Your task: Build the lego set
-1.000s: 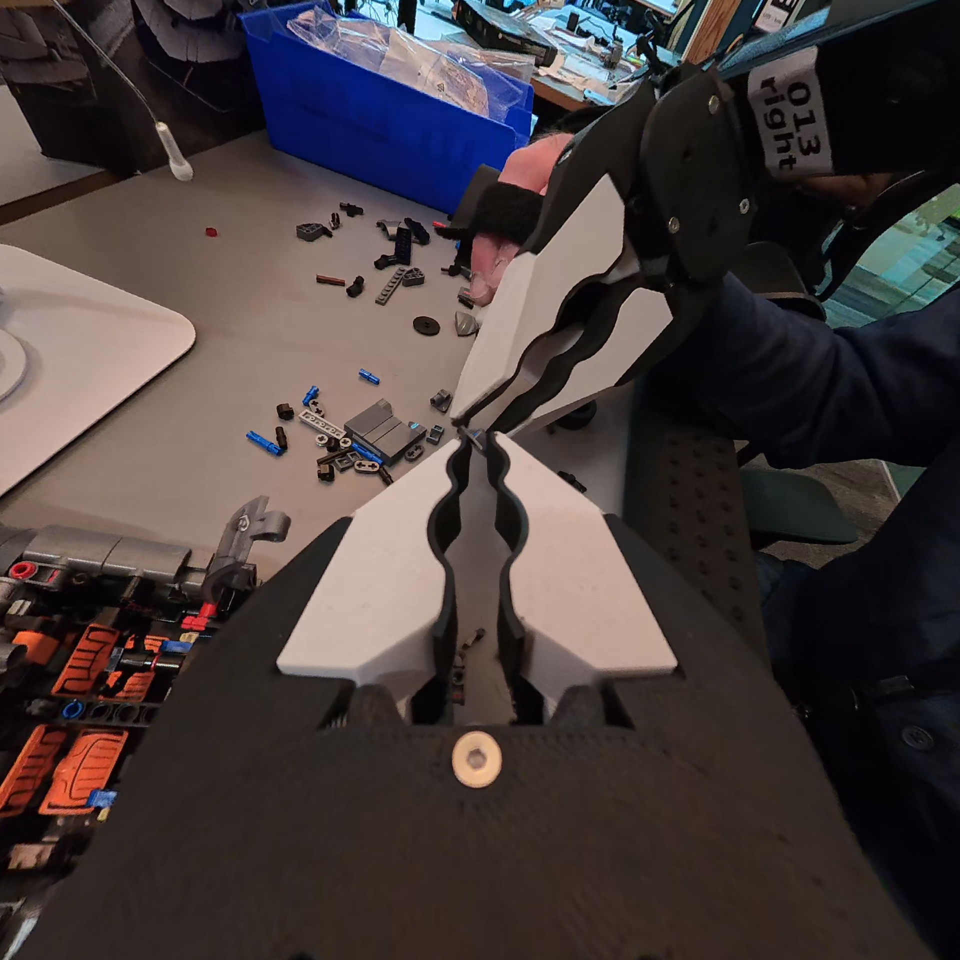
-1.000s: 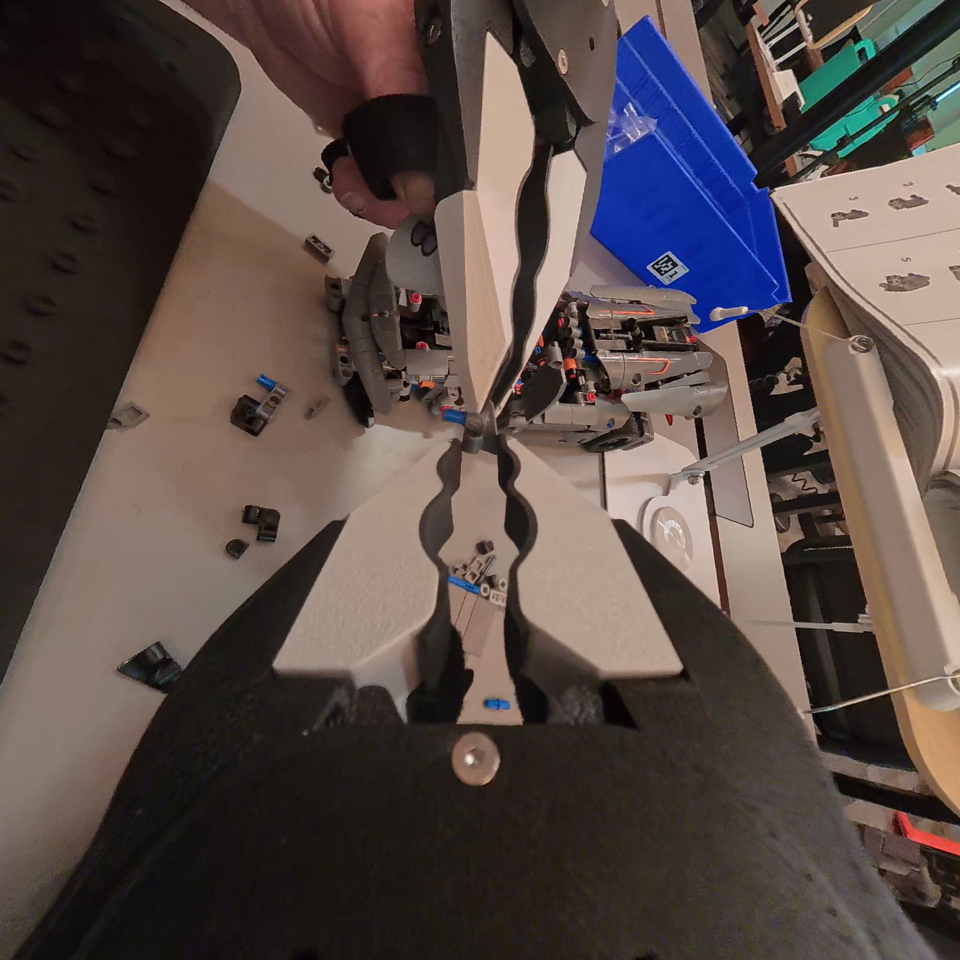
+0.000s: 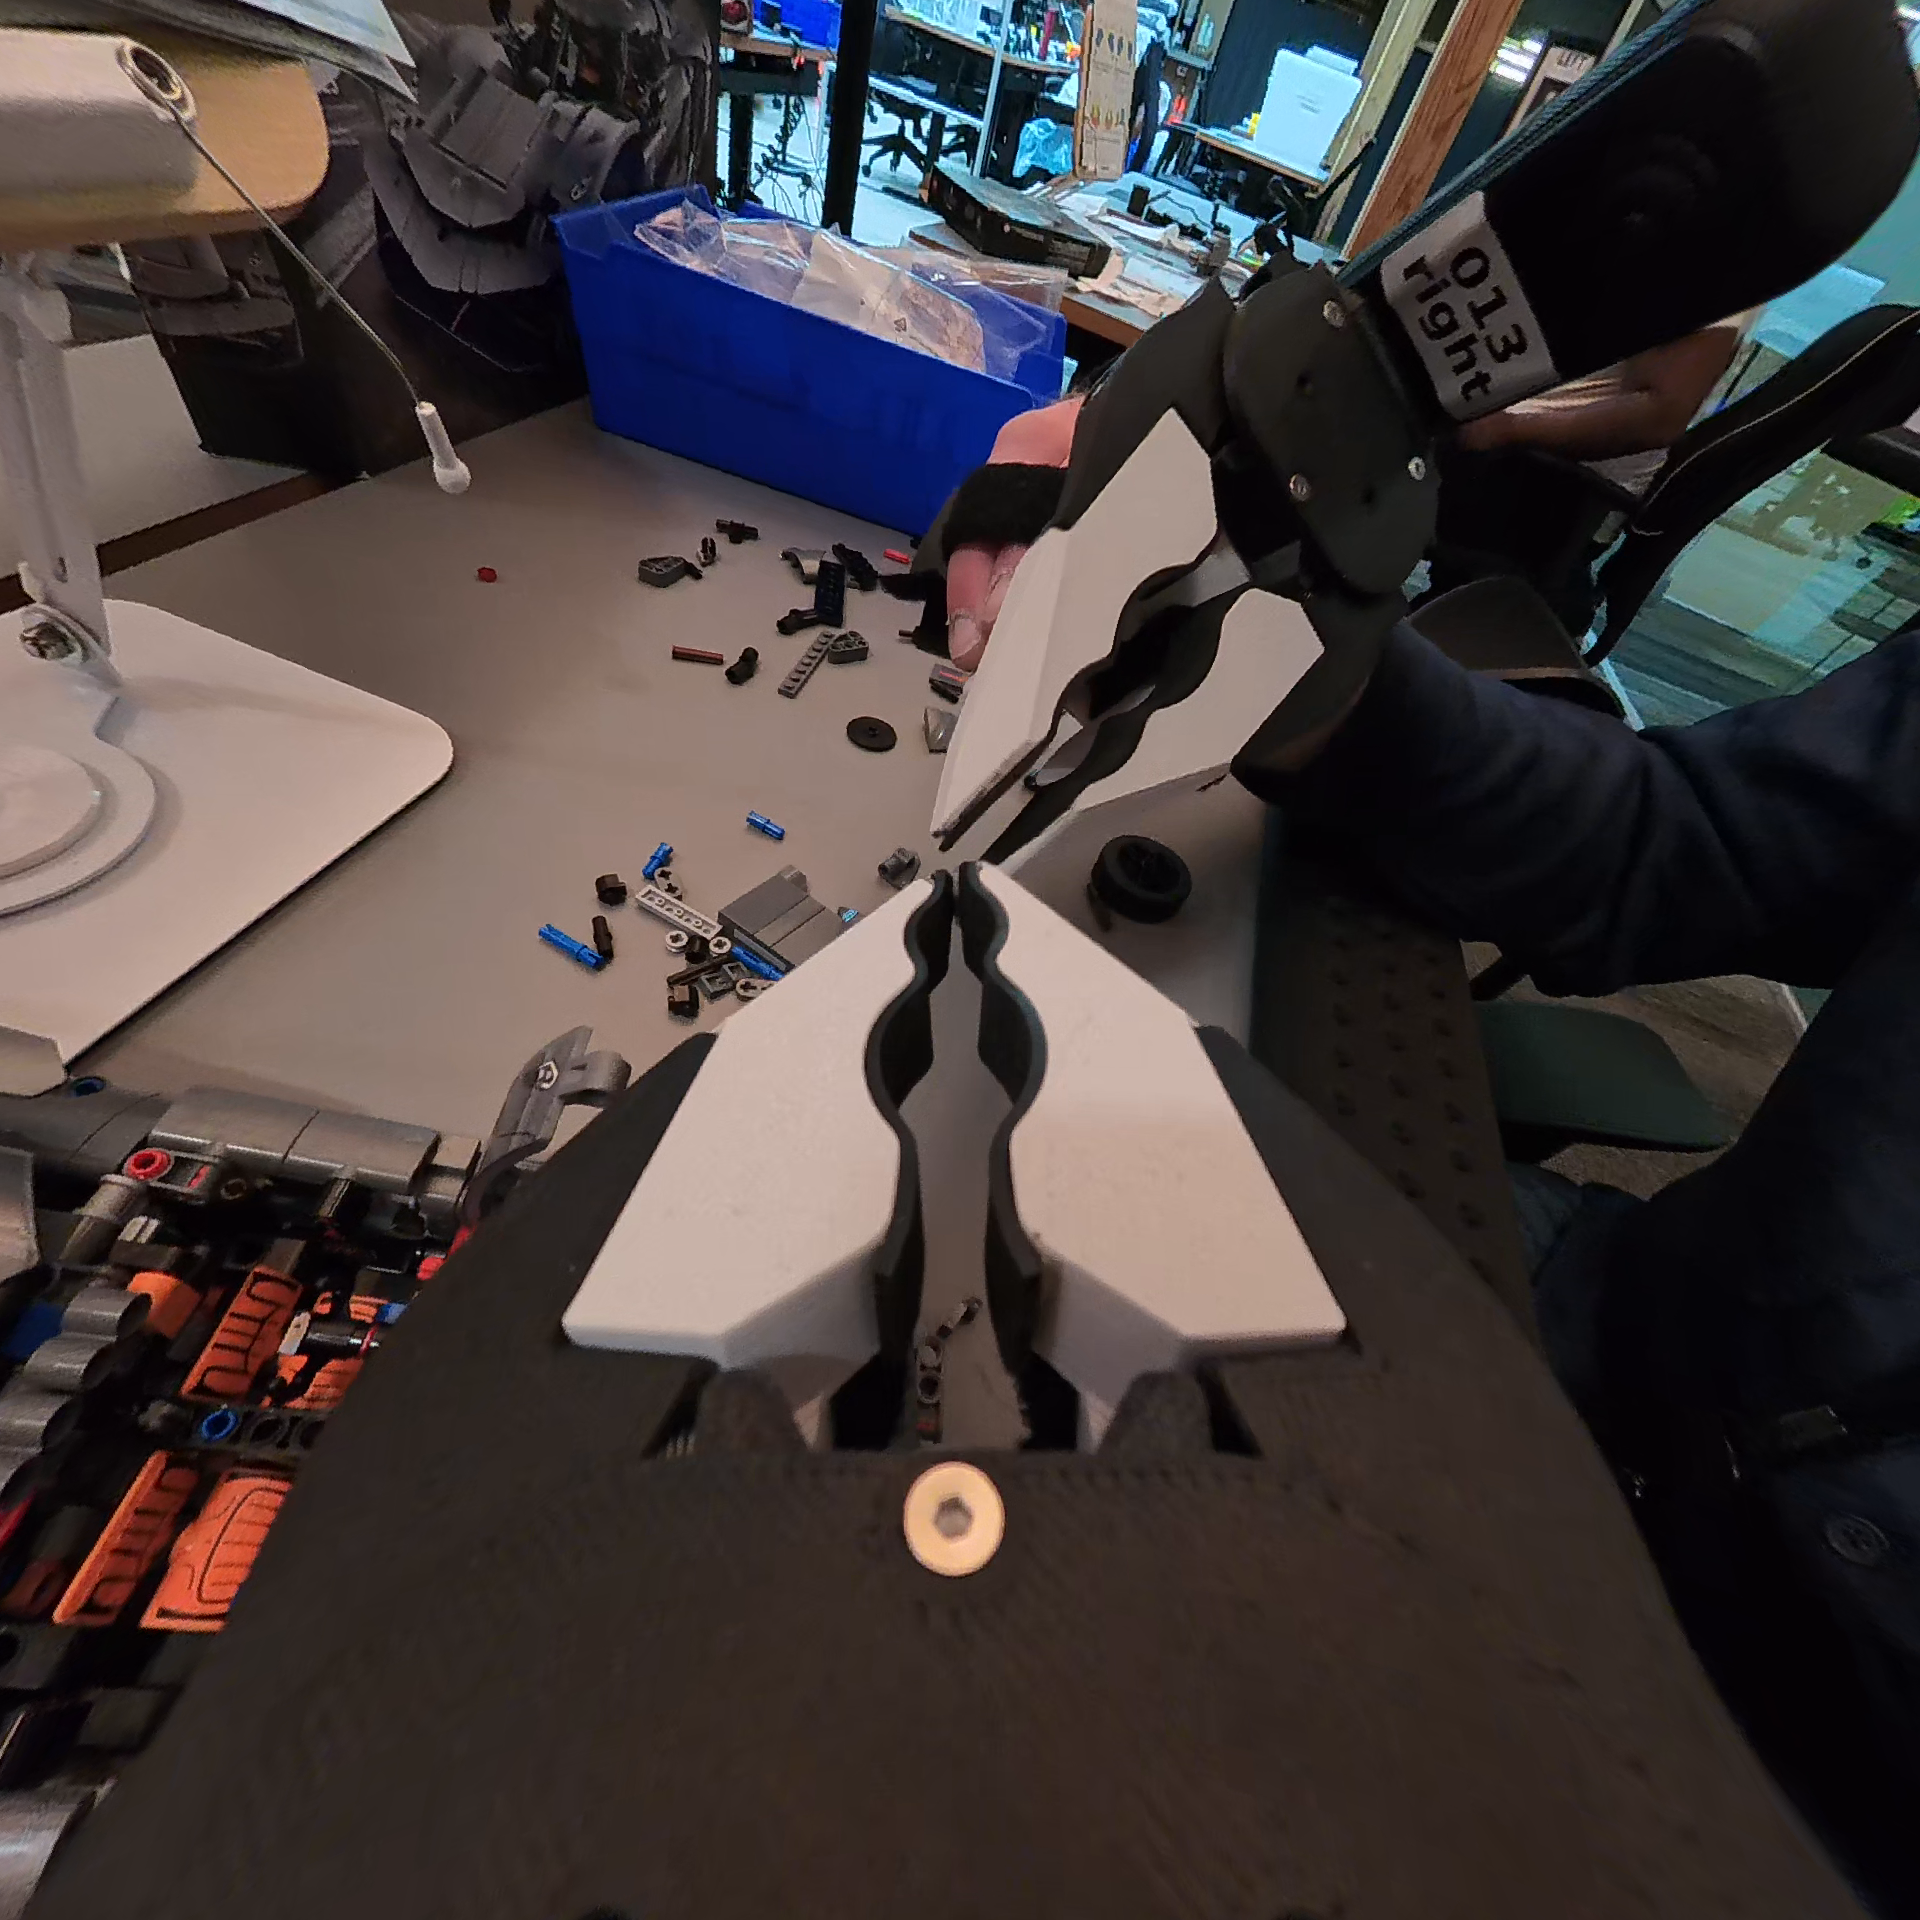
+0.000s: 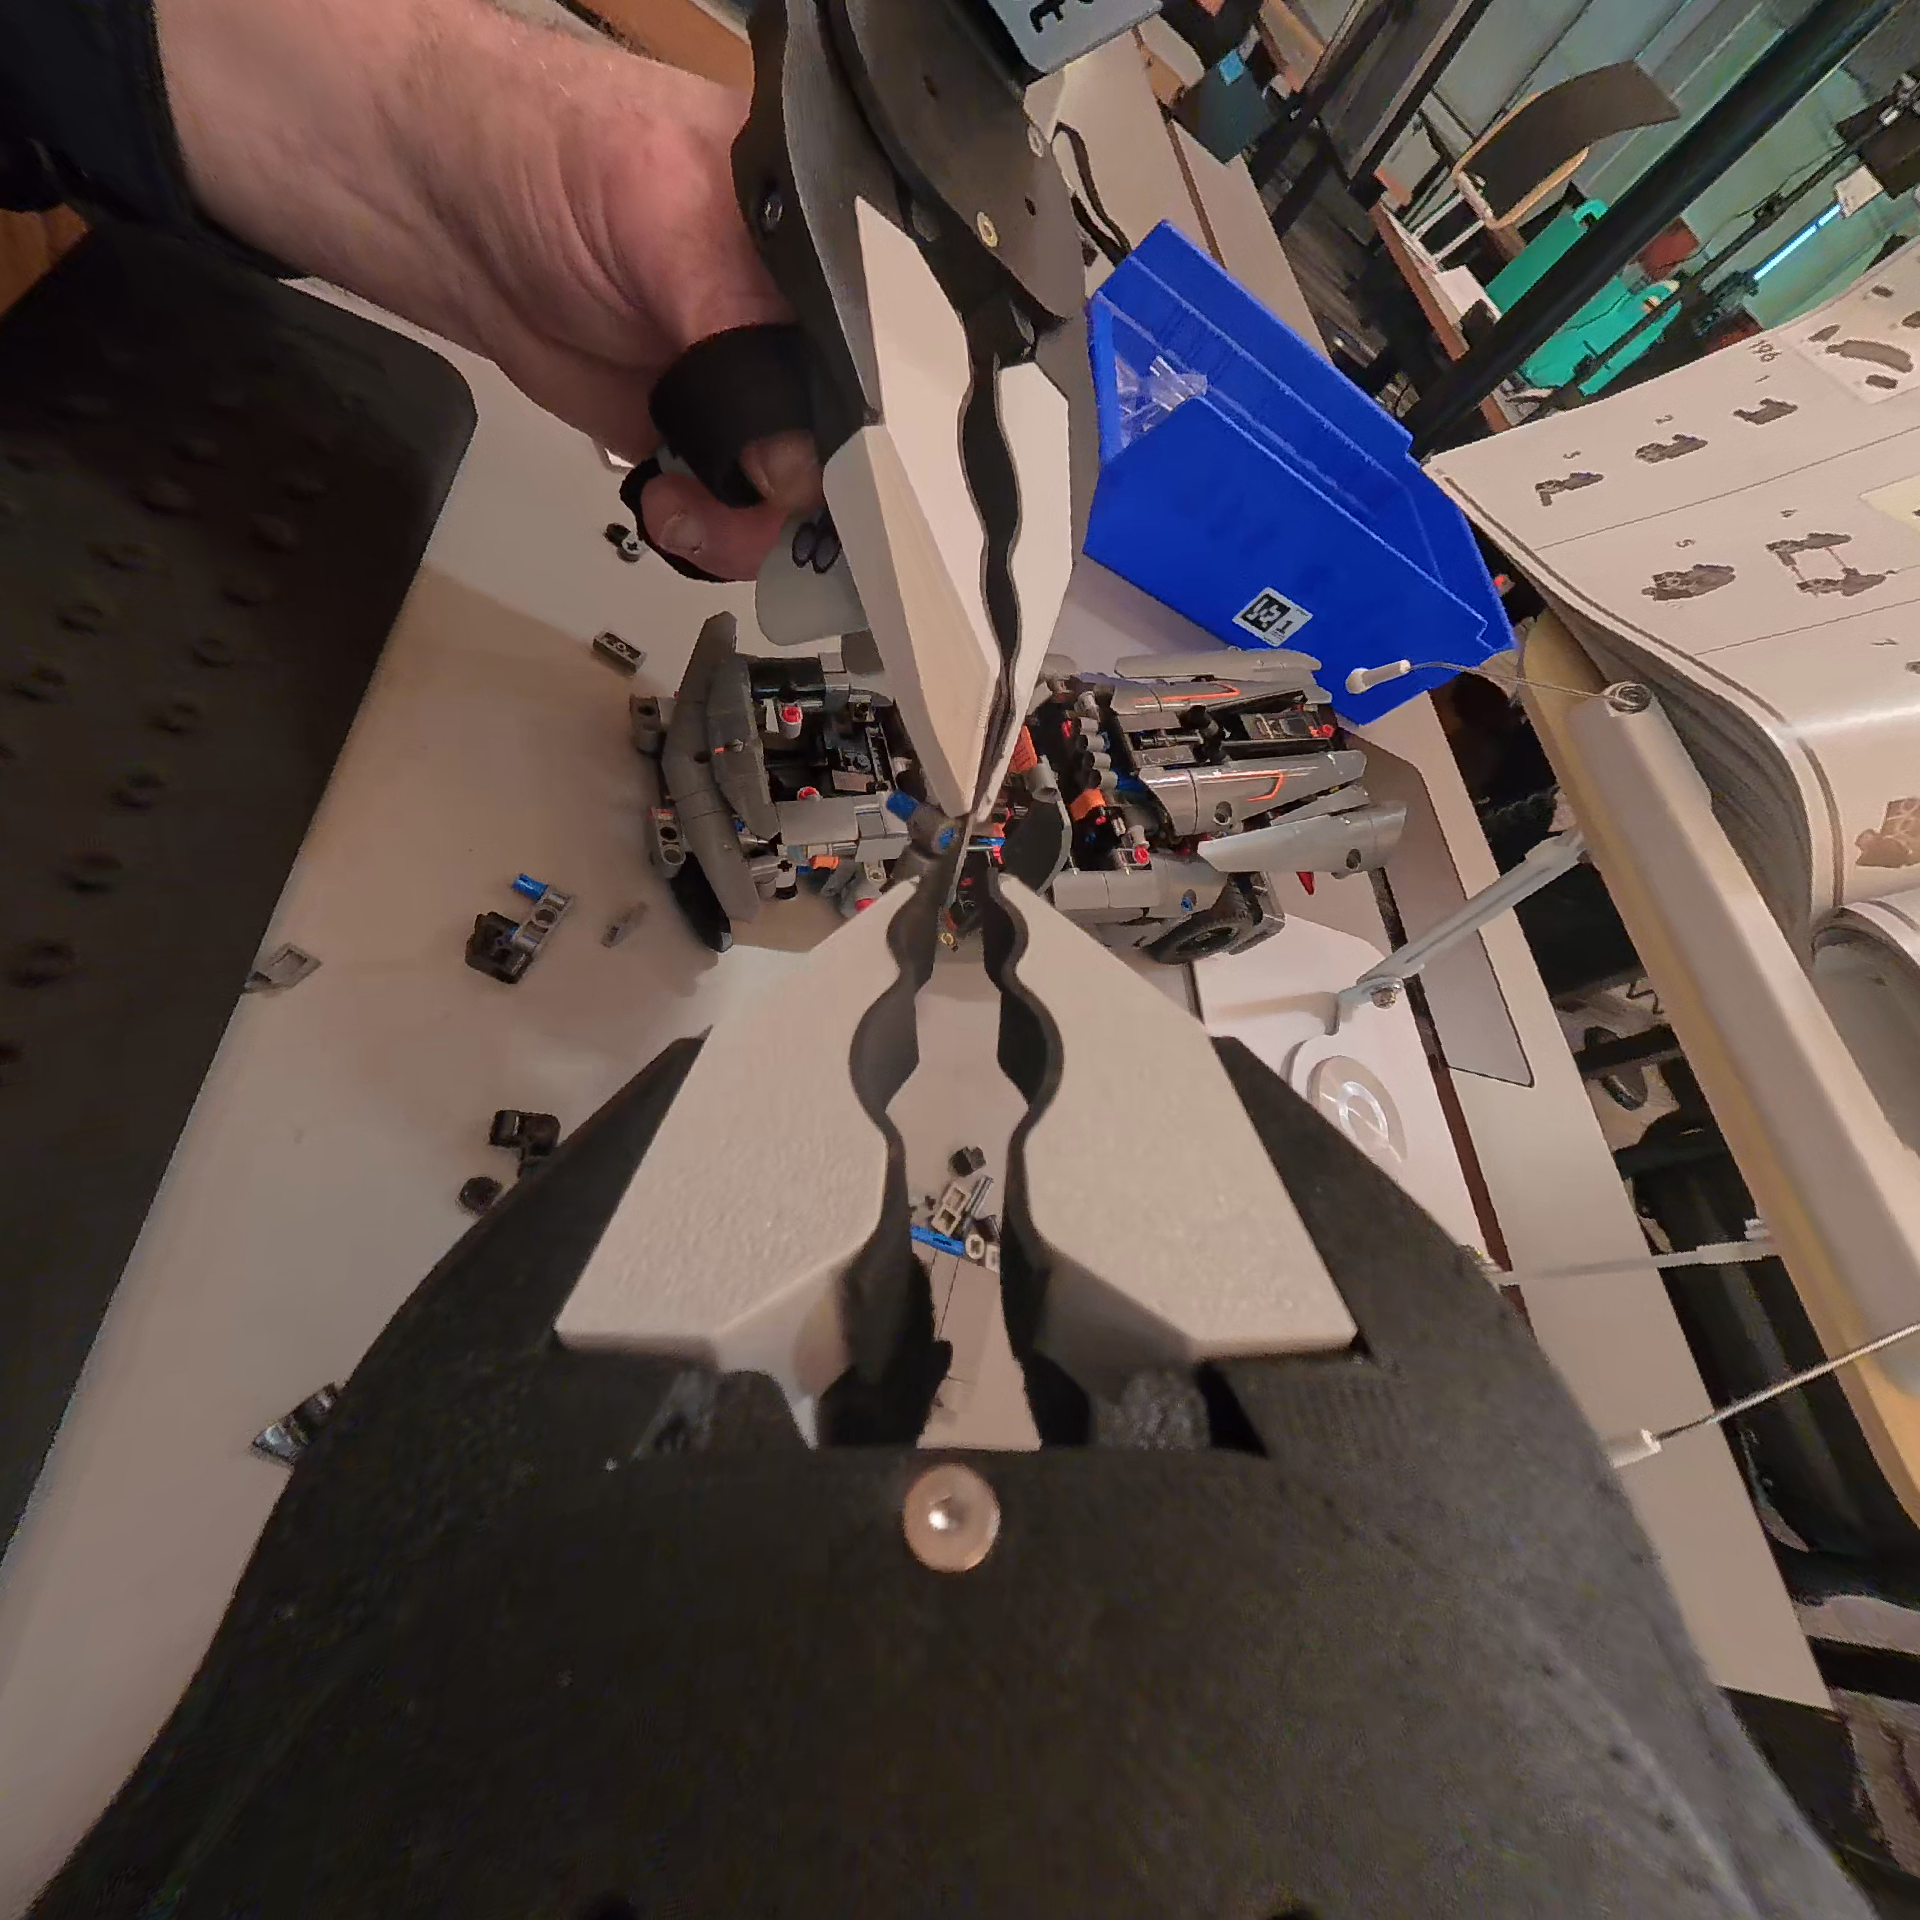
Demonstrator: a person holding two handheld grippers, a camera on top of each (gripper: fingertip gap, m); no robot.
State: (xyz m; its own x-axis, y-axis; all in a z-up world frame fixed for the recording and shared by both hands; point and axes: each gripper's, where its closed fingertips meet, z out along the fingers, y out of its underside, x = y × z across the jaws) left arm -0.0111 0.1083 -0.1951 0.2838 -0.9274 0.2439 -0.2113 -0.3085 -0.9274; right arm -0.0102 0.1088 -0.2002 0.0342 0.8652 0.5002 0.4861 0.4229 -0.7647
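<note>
Both tongs are held in the air above the bench (image 3: pixel 436 966), tips almost meeting nose to nose.

Left tongs (image 3: pixel 954 883): clenched, tips pressed nearly together. Whether a piece sits between them I cannot tell in the left wrist view. In the right wrist view the same tongs (image 4: pixel 971 821) come down from the top, tips closed, with a small grey piece (image 4: pixel 928 828) right at the tip; whether it is pinched or just behind I cannot tell.

Right tongs (image 4: pixel 961 894): tips narrowly parted, nothing visibly gripped. In the left wrist view they (image 3: pixel 961 847) reach in from the upper right, tips close together just above the left tips.

Lego model (image 4: pixel 1174 821): grey car body with orange and black details, lying on the bench directly beyond the meeting tips in the right wrist view. In the left wrist view it (image 3: pixel 197 1299) lies at the lower left, beside the left tongs' body.

Loose pieces (image 3: pixel 717 935): small blue, black and grey parts scattered mid-bench, just left of the tips. A black tyre (image 3: pixel 1138 878) lies near the bench's right edge.

Blue bin (image 3: pixel 790 364) with clear bags stands toward the far edge.
</note>
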